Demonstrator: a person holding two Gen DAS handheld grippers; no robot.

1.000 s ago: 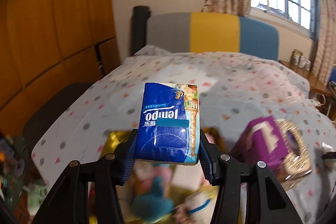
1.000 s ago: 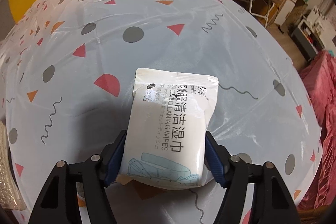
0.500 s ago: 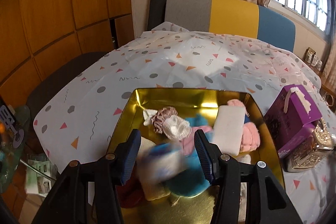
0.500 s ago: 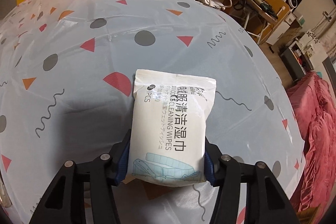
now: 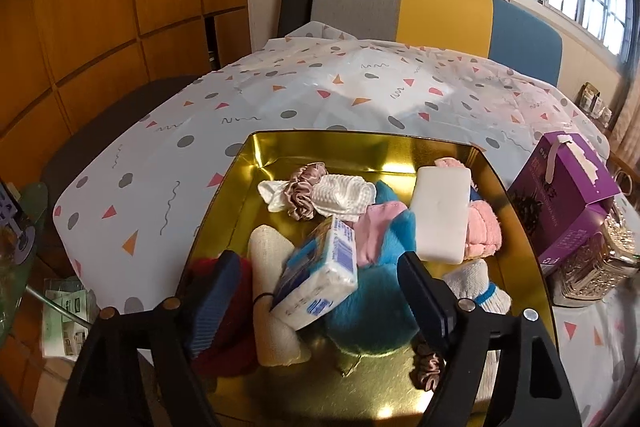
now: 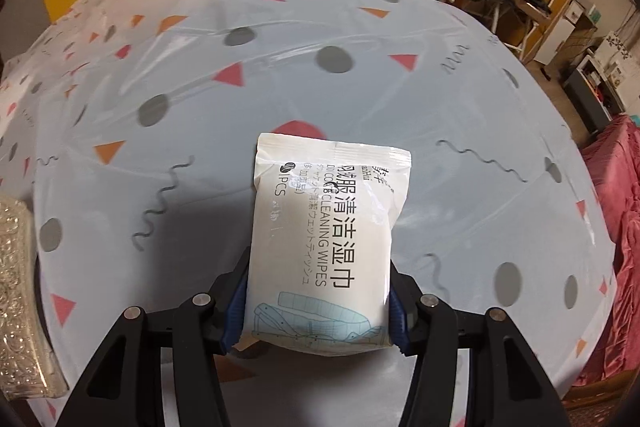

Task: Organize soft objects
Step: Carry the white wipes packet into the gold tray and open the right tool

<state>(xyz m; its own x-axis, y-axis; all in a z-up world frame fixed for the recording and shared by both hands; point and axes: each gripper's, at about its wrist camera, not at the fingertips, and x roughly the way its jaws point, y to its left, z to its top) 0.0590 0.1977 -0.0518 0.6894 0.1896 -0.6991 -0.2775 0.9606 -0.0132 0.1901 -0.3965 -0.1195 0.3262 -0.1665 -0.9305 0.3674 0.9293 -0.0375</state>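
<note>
Left gripper [image 5: 316, 287]: jaws opening, spread wide above the gold tin; pads clear of everything, nothing gripped.
Tissue pack [image 5: 320, 273]: blue-and-white pocket pack, released; lies tilted between the blue pads on top of the pile in the tin, leaning on the teal plush and the beige pouch.
Gold tin [image 5: 352, 151]: shallow, square-cornered tray on the table, near edge under the gripper.
Tin contents: teal plush [image 5: 372, 315] at centre front; beige pouch [image 5: 272, 311] to its left; red knit item [image 5: 236, 339] at far left, partly hidden by the pad; white block [image 5: 442, 215] lying on a pink towel [image 5: 482, 231]; mauve scrunchie [image 5: 304, 191] beside a white ribbed cloth [image 5: 344, 195] near the back; white sock with blue band [image 5: 478, 285] at right.
Purple carton [image 5: 564, 199]: just right of the tin, leaning on a clear embossed box [image 5: 592, 267].
Right gripper [image 6: 316, 311]: clenched on the wipes pack, blue pads pressing both long sides at its lower end.
Wipes pack [image 6: 328, 239]: white pouch of cleaning wipes, printed face up, held above the tablecloth.
Tablecloth [image 6: 240, 75]: pale plastic sheet with grey dots, red and orange triangles, squiggles.
</note>
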